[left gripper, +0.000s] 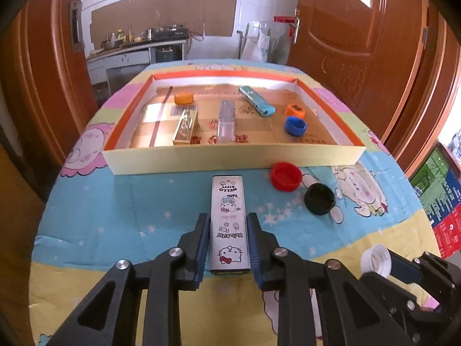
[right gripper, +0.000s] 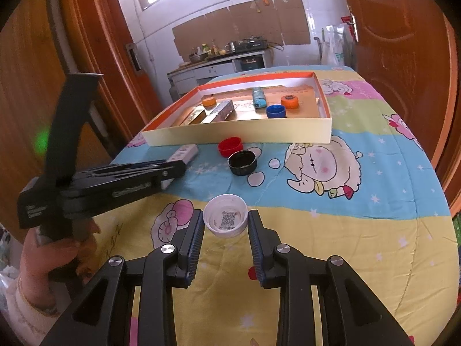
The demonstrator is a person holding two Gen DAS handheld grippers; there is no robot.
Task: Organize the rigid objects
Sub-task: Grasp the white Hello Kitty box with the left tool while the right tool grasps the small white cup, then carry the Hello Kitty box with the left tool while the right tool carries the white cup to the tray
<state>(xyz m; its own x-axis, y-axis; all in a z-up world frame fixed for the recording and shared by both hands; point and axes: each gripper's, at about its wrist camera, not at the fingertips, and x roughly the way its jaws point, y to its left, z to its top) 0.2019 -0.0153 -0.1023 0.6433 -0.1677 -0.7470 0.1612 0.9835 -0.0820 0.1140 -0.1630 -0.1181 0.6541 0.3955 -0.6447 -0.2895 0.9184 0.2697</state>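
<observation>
A long white Hello Kitty box [left gripper: 229,219] lies on the cartoon bedsheet in front of the shallow cardboard tray [left gripper: 230,160]. My left gripper [left gripper: 228,216] is shut on the near half of that box, one pad against each long side. In the right wrist view the left gripper [right gripper: 173,167] reaches in from the left over the box [right gripper: 185,152]. My right gripper [right gripper: 226,213] is shut on a white bottle cap [right gripper: 225,219], open side up, held at the fingertips. The cap [left gripper: 376,259] also shows at the lower right of the left wrist view.
A red cap [left gripper: 286,176] and a black cap [left gripper: 319,199] lie on the sheet by the tray's front wall. Inside the tray are two orange caps [left gripper: 183,97], a blue cap [left gripper: 295,125], a teal box [left gripper: 256,100] and two clear boxes [left gripper: 226,121]. Wooden doors flank the table.
</observation>
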